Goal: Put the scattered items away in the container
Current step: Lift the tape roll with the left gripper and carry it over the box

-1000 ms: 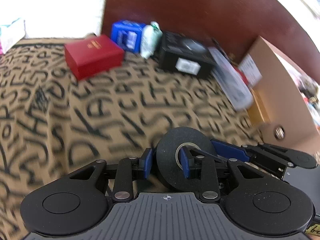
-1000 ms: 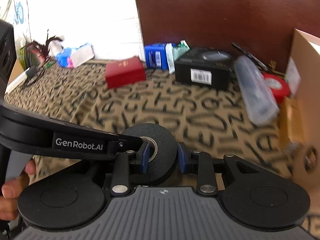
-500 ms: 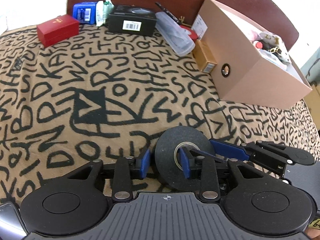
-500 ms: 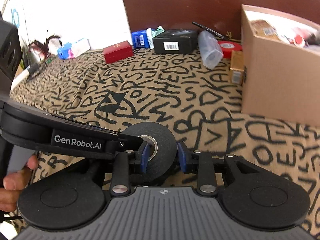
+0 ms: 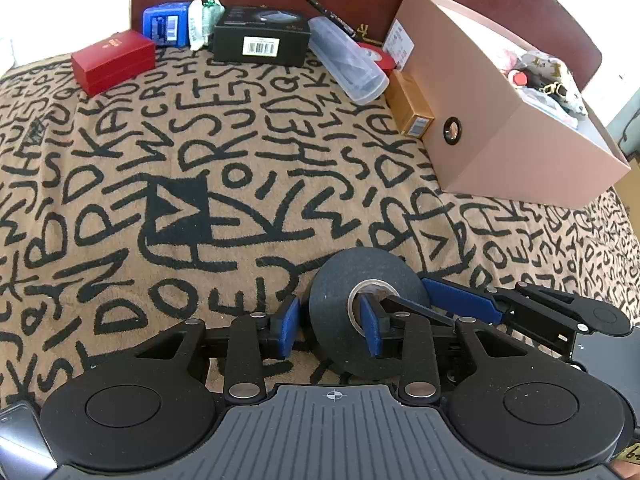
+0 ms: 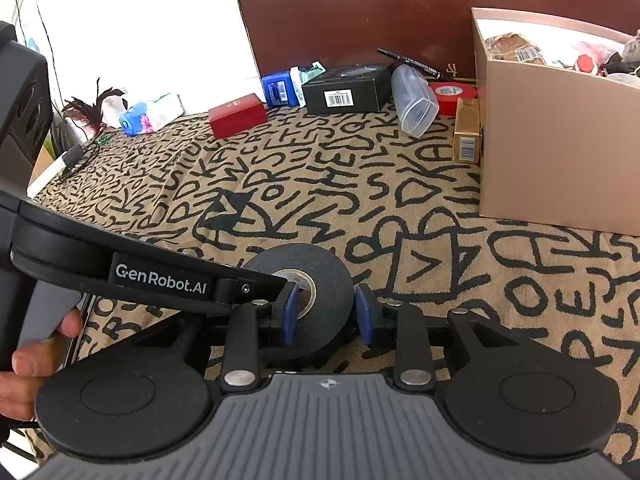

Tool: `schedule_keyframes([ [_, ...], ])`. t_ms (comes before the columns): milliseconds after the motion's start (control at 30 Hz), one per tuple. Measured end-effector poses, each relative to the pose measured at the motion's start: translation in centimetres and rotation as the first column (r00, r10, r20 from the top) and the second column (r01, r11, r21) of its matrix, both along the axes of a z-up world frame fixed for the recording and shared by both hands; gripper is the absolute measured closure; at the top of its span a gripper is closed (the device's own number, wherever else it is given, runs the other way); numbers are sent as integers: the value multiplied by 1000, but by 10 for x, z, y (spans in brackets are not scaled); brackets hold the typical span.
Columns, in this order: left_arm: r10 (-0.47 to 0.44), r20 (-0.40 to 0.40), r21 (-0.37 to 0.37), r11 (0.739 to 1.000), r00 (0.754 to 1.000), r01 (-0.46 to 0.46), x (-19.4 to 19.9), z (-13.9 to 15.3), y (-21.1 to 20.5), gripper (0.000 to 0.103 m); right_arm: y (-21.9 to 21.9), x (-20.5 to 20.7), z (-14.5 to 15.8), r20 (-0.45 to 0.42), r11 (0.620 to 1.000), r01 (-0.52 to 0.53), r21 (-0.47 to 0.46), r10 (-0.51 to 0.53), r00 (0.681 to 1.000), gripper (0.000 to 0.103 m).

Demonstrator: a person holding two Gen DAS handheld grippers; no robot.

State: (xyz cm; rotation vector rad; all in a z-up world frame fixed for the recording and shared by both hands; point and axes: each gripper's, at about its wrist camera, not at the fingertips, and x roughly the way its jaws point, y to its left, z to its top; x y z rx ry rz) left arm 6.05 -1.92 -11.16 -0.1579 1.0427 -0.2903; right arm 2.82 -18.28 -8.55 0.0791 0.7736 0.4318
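A black tape roll (image 5: pixel 368 312) stands on edge between both grippers, low over the lettered blanket. My left gripper (image 5: pixel 330 326) has its right finger inside the roll's core and its left finger apart from the roll. My right gripper (image 6: pixel 326 312) straddles the roll (image 6: pixel 320 300); its right pad touches the roll's outer face and its left pad sits by the core. The cardboard box (image 5: pixel 492 120) holding several items stands at the right, also in the right wrist view (image 6: pixel 552 148).
Along the headboard lie a red box (image 5: pixel 114 62), a blue box (image 5: pixel 166 30), a black box (image 5: pixel 262 40), a clear plastic case (image 5: pixel 348 66), a red tape roll (image 6: pixel 454 98) and a gold box (image 5: pixel 410 108). A black pen (image 6: pixel 408 63) leans on the headboard.
Both grippers, with the tape roll between them, have pulled back from the headboard items. The cardboard box has come into fuller view at the right.
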Motion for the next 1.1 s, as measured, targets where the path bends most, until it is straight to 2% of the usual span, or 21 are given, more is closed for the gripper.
schedule_keyframes([
  [133, -5, -9, 21, 1000, 1000, 5, -5, 5, -11, 64, -8, -8, 5, 1, 1000, 5, -2, -5, 1000, 71],
  [167, -8, -10, 21, 1000, 1000, 9, -5, 6, -15, 60, -12, -10, 6, 6, 1000, 10, -2, -10, 1000, 72],
  [233, -20, -3, 24, 1000, 1000, 20, -7, 11, -24, 58, -20, -16, 11, 21, 1000, 25, 0, -25, 999, 73],
  [533, -76, 96, 32, 997, 992, 74, -12, 53, -67, 57, -59, -35, 45, 146, 995, 94, 19, -96, 985, 75],
  [733, -102, 221, 49, 994, 970, 93, -2, 98, -92, 62, -78, -31, 80, 283, 992, 124, 31, -128, 951, 75],
  [867, -122, 287, 41, 993, 950, 114, 18, 121, -108, 61, -93, -16, 98, 349, 987, 159, 39, -162, 923, 75],
  [1100, -152, 353, 23, 988, 923, 154, 60, 140, -136, 62, -115, 22, 114, 409, 974, 220, 46, -220, 886, 75],
])
